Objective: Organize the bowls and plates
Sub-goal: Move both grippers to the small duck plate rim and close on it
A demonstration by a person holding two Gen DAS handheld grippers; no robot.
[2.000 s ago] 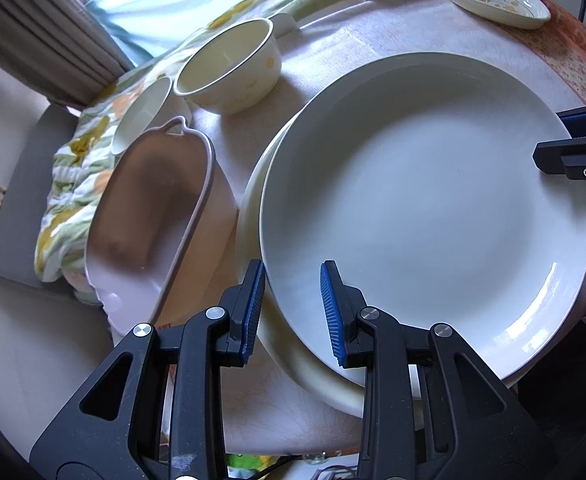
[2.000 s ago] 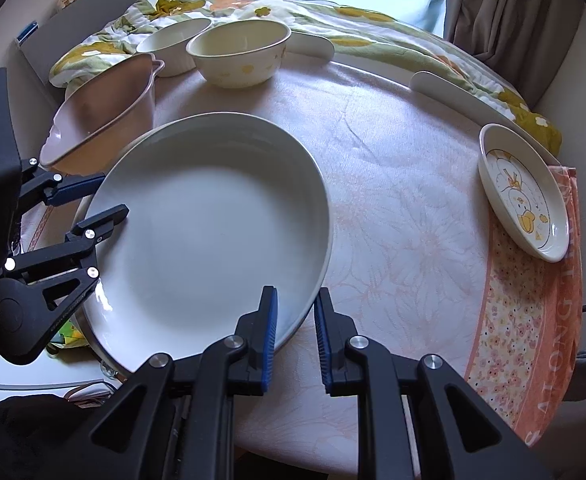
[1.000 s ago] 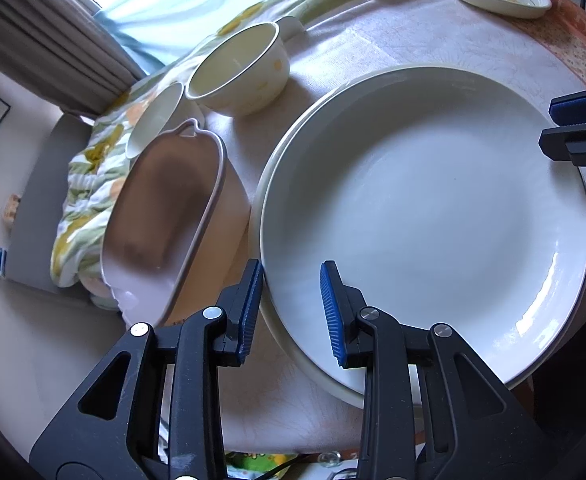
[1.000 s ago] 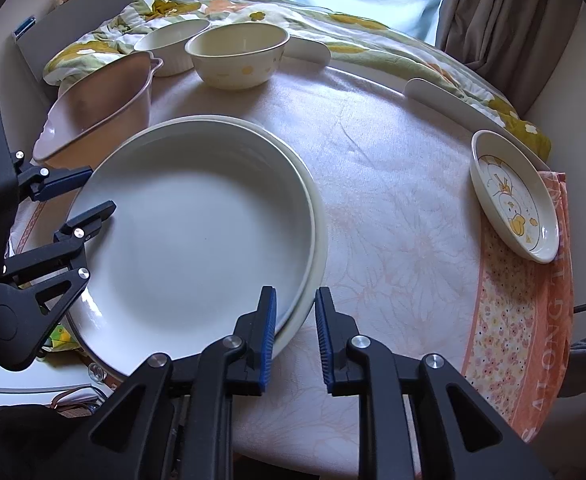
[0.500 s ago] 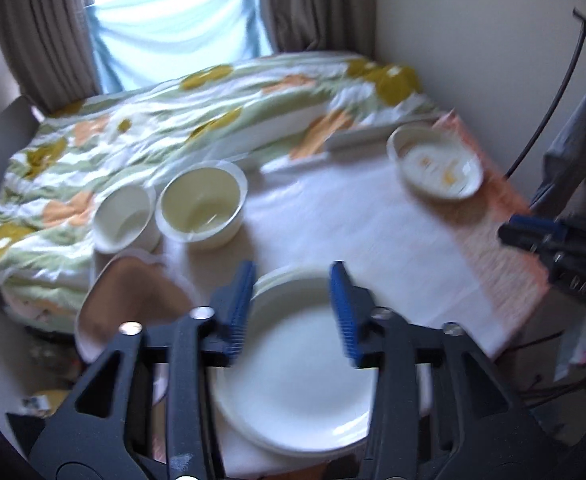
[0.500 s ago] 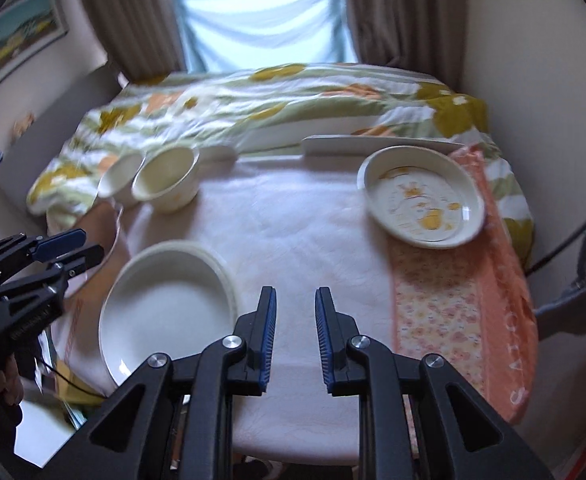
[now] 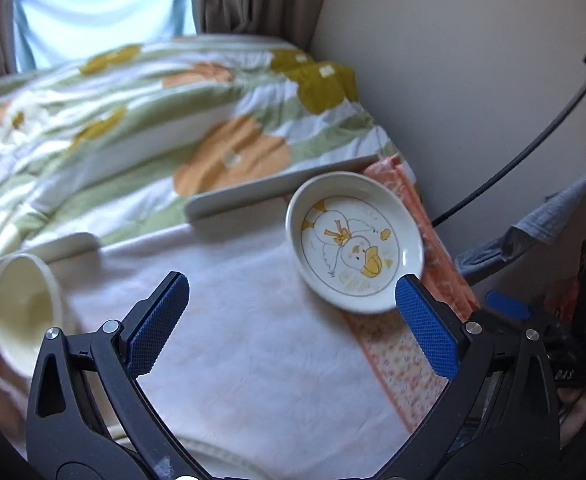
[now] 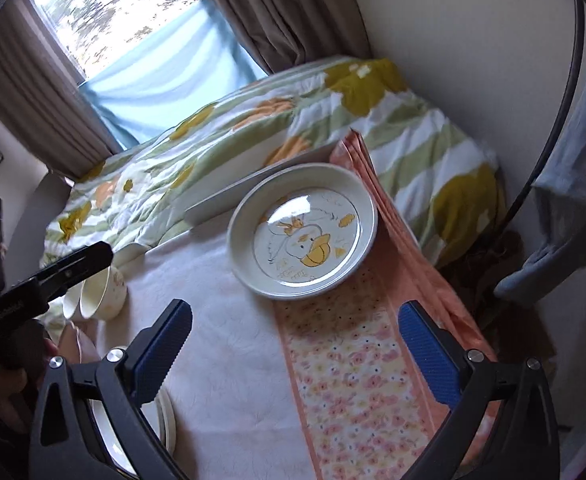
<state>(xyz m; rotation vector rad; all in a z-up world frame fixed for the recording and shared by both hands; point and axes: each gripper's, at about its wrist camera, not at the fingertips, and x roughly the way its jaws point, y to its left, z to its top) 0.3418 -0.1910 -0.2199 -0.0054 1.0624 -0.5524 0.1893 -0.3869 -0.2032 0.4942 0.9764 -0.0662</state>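
Note:
A small white dish with a yellow duck drawing [image 7: 355, 242] [image 8: 303, 236] sits at the table's far right, partly on an orange floral cloth [image 8: 357, 376]. My left gripper [image 7: 293, 322] is wide open and empty, above the table short of the dish. My right gripper [image 8: 295, 344] is wide open and empty, above the cloth in front of the dish. Two cream bowls [image 7: 23, 304] [image 8: 101, 292] stand at the left. The stacked large plates show only as a rim at the bottom left [image 8: 167, 420] [image 7: 229, 456].
A round table under a white cloth [image 7: 253, 344] stands against a bed with a flowered quilt [image 7: 133, 120]. A wall [image 8: 473, 40], dark cable and grey cloth [image 8: 569, 216] are at the right. The left gripper's body [image 8: 53, 272] shows in the right wrist view.
Both grippers let go of the large plate on the stack, rose, swung right toward the duck dish, and opened wide.

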